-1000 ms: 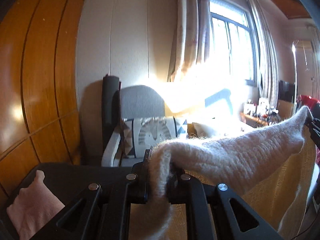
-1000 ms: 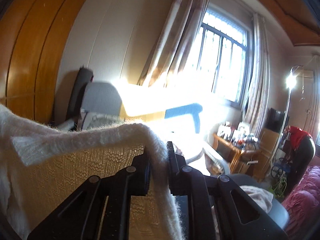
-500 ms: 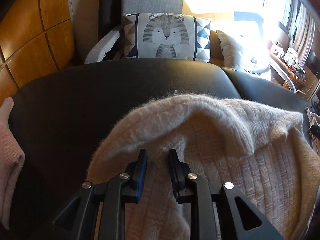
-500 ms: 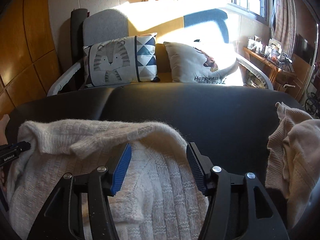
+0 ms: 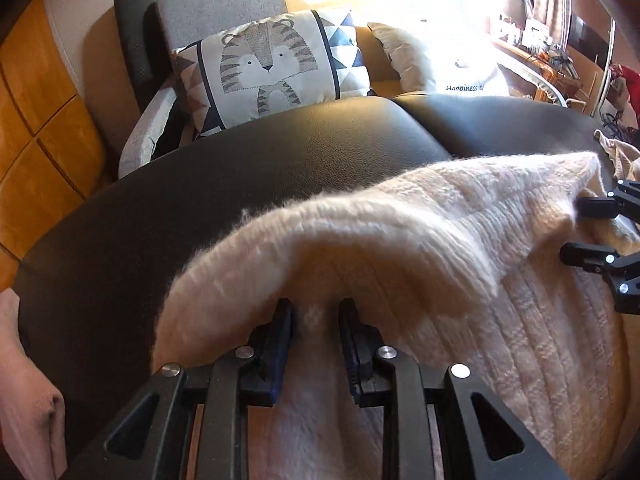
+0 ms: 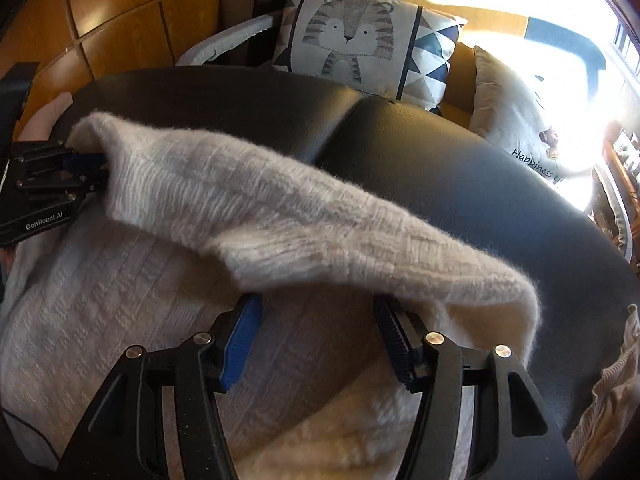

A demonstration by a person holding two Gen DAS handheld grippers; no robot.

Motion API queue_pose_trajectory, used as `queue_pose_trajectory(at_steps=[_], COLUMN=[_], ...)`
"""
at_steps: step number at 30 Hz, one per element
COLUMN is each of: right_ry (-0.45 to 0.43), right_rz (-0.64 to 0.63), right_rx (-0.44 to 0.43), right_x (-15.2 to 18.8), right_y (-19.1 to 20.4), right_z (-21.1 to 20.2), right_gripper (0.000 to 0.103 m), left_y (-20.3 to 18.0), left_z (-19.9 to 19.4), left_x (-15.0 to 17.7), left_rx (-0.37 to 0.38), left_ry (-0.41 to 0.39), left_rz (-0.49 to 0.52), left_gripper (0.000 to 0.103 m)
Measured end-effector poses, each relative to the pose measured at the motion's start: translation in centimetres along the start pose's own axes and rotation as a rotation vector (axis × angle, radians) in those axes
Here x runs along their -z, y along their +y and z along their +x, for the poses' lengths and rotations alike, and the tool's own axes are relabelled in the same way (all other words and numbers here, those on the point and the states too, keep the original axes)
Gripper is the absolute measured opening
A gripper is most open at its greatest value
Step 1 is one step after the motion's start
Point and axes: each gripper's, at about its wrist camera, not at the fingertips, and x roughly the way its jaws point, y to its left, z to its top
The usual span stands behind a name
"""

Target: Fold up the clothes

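Fingers (image 6: 240,344) apart; sweater (image 5: 400,240) loose.

The left gripper (image 5: 316,320) has just been opening; its jaws stand slightly apart under a raised fold of the cream sweater (image 5: 400,236), fabric between them. The sweater lies on a black cushion (image 5: 240,184). The right gripper (image 5: 572,228) enters at right, parted. A tiger pillow (image 5: 268,72) sits far; pink cloth (image 5: 28,400) near left.

The black padded surface (image 5: 280,152) lies bare toward its far edge. The cream sweater (image 5: 400,240) covers the near middle. A pink garment (image 5: 28,380) blocks the left edge, and another cream garment (image 6: 608,400), perhaps a pile, the right edge.
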Motion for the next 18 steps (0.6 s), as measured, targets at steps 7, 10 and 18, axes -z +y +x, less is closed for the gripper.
queue_pose_trajectory(at_steps=[7,10,18], right_ry=[-0.149,-0.179,-0.271], right_rz=[0.195,0.269,0.285], right_rx=[0.122,0.114,0.097], right_x=[-4.4,-3.7,3.8], right_y=[-5.3,-6.4,-4.9], right_z=[1.0,0.2,-8.0], right_gripper=[0.061,0.061,0.061], left_y=[1.6,2.8,3.7], left_z=[3.9,4.3,0.0], left_x=[-6.1,-7.3,-3.0], left_rx=[-0.061,-0.066,-0.040], left_ry=[-0.056,-0.049,-0.058], left_rz=[-0.042,-0.116,-0.071], left_gripper=[0.027,0.027,0.027])
